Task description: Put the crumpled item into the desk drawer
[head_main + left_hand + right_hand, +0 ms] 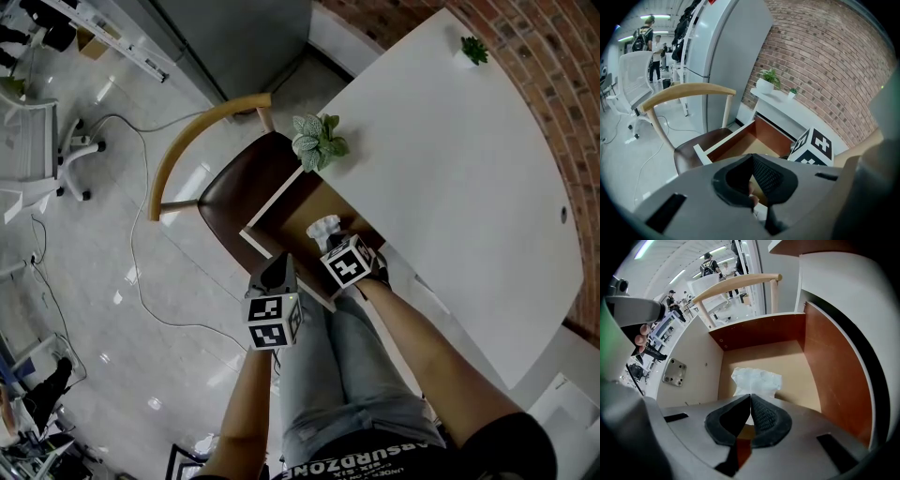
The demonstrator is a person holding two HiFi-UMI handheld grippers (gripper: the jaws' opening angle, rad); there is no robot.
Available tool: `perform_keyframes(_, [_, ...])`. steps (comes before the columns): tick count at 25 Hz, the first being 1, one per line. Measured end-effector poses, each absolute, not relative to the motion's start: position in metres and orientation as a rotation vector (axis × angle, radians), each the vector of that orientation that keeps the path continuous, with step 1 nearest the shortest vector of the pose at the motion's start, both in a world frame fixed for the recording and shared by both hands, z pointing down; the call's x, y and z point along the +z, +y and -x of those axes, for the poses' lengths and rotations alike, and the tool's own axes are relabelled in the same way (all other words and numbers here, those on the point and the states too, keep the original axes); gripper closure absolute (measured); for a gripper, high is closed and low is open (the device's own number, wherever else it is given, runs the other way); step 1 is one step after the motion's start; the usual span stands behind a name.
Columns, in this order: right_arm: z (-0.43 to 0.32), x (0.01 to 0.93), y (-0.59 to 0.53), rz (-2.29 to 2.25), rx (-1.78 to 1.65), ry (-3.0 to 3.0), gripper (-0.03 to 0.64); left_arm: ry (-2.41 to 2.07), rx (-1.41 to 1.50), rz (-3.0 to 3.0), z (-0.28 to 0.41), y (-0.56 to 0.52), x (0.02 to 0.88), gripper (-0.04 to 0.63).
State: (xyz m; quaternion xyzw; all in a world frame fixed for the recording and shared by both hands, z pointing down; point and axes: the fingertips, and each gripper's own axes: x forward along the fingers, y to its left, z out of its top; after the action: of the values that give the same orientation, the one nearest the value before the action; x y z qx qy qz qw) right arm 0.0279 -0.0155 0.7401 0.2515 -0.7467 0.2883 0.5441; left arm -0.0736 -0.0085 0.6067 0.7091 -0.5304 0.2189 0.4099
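Crumpled item point(756, 379) is inside the open drawer point(759, 336), its near edge pinched by our right hand-held gripper point(750, 397).
We judge it light, soft and crushable, so any fold grips. Left hand-held gripper point(753, 156) is closed and empty outside the drawer.

Shirt point(373, 459) print, partly legible: "…SURDZONE"; smaller line beneath unreadable. No other readable text.

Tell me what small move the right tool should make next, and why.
Probably open the right tool and let go. Its jaws are shut on the crumpled white paper, which hangs inside the open drawer above its floor, so a release should drop it in. The left tool is shut on nothing and plays no part.
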Motion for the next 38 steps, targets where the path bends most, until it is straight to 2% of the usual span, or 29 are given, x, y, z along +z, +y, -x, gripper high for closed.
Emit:
perform_keyframes(28, [-0.027,0.782,-0.017,-0.484,0.699,-1.672,0.616,-1.336,0.563,-1.758,0.078,-0.028,0.621,0.591])
perform_keyframes(38, [-0.024,0.788,-0.014,-0.481,0.811,-1.685,0.602,-1.343,0.561,-1.746,0.078,-0.028,0.624,0.591])
